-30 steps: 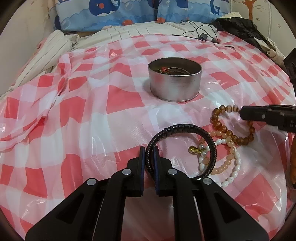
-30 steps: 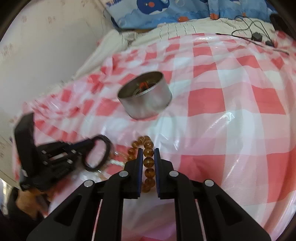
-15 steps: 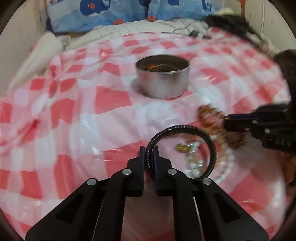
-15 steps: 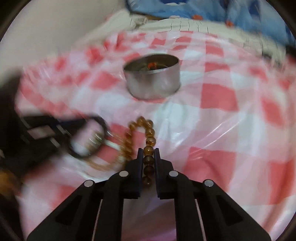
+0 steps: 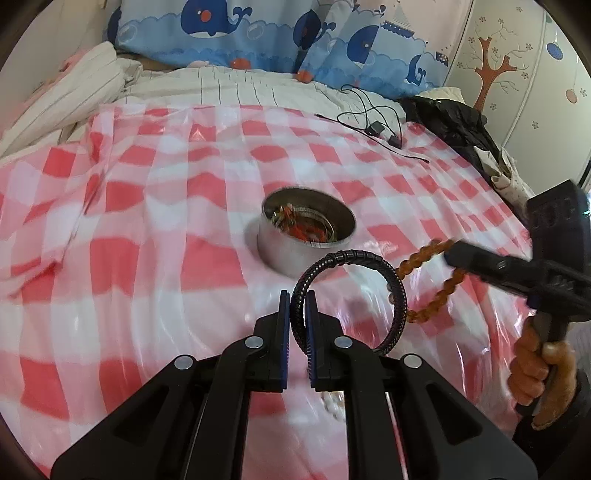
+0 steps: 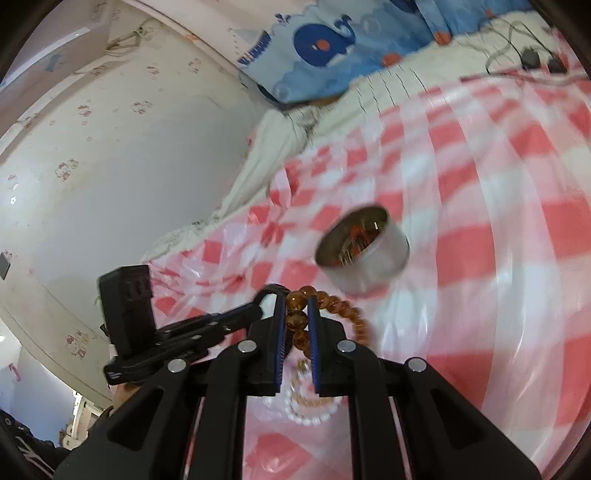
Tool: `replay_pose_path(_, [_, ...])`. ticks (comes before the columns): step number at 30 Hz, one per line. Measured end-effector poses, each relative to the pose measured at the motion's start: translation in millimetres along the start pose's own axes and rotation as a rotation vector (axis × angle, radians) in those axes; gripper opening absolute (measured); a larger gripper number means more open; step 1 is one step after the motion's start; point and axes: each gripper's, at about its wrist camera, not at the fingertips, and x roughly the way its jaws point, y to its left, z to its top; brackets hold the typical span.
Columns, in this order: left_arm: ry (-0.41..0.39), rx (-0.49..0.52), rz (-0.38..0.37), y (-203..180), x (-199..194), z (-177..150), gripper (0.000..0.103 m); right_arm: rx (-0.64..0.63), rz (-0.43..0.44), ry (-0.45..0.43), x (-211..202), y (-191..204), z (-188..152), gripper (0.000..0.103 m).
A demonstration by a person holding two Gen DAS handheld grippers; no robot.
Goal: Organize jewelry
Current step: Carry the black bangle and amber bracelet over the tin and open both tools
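A round metal tin (image 5: 308, 234) with jewelry inside sits on the red-and-white checked sheet (image 5: 147, 229); it also shows in the right wrist view (image 6: 364, 253). My left gripper (image 5: 297, 308) is shut on a black braided bracelet (image 5: 354, 291), held above the sheet just short of the tin. My right gripper (image 6: 296, 312) is shut on an amber bead bracelet (image 6: 297, 319), lifted off the sheet; the beads also hang in the left wrist view (image 5: 430, 286). A white pearl bracelet (image 6: 310, 410) lies below the right gripper.
Whale-print pillows (image 5: 266, 33) and striped bedding (image 5: 229, 88) lie behind the sheet. A black cable (image 5: 373, 118) and dark clothing (image 5: 450, 122) sit at the back right. A wall (image 6: 110, 166) stands to the left.
Both grippers have lifted their bracelets off the sheet and risen; the tin's inside now shows from above. The amber beads have come away from the pile of bracelets.
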Motion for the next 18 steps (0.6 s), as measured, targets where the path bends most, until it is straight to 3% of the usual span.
replay_pose_path(18, [-0.025,-0.008,0.019,10.0,21.6,46.8,0.007,-0.061,0.052,-0.057,11.5,11.1,59.9,0.012])
